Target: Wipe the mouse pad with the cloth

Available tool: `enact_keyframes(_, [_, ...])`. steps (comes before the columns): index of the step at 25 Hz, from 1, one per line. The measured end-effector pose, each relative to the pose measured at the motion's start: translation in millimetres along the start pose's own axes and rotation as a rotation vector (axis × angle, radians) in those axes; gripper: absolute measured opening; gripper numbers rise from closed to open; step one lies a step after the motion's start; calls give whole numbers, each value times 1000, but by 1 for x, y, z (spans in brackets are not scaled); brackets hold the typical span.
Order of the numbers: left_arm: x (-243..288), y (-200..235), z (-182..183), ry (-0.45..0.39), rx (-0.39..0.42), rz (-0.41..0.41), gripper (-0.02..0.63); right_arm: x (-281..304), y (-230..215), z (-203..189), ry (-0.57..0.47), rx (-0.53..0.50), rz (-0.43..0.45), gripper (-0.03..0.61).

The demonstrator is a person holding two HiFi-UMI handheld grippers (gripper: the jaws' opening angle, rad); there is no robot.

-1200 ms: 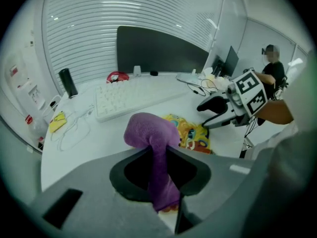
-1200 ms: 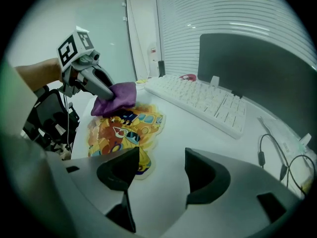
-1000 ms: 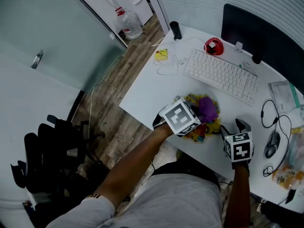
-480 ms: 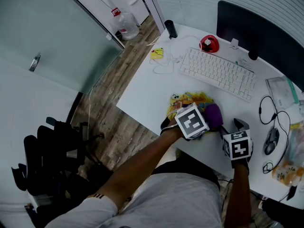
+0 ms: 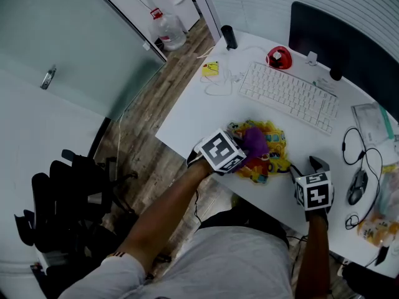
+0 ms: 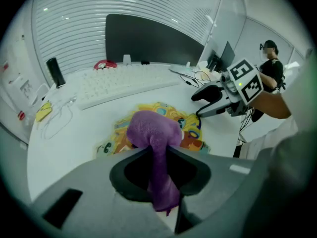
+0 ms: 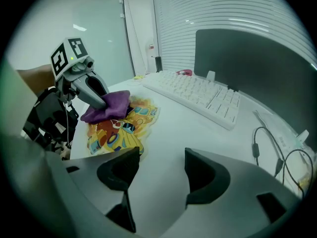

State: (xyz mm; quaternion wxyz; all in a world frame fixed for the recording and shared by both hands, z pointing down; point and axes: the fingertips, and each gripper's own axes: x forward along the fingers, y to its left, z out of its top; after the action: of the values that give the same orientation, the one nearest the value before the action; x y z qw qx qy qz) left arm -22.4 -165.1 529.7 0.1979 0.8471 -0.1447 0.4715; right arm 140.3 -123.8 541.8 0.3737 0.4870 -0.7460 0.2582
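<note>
Since half a second ago, the left gripper [image 5: 244, 149] has carried the purple cloth [image 5: 254, 141] leftward across the mouse pad [image 5: 276, 143]. The right gripper [image 5: 313, 164] has stayed at the pad's right corner, near the desk edge.

Head view: the cloth lies on the middle-left part of the pad. The pad lies on the white desk [image 5: 193, 114], in front of the keyboard [image 5: 290, 95].

Left gripper view: both jaws are pressed onto a fold of the cloth. Its bunched end rests on the colourful pad.

Right gripper view: the jaws stand apart with nothing between them and bare desk beneath. The left jaw tip is just beside the pad's near edge.
</note>
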Motion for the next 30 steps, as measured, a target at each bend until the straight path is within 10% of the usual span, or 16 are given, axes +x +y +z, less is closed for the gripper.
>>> enact_keyframes(13, [-43,49,-56,-20,-153,115,81,1,0,0,-2,-8,4,250])
enact_keyframes(30, [22,-111,19,-42,105,-132,81,1,1,1,-12,-1,9,250])
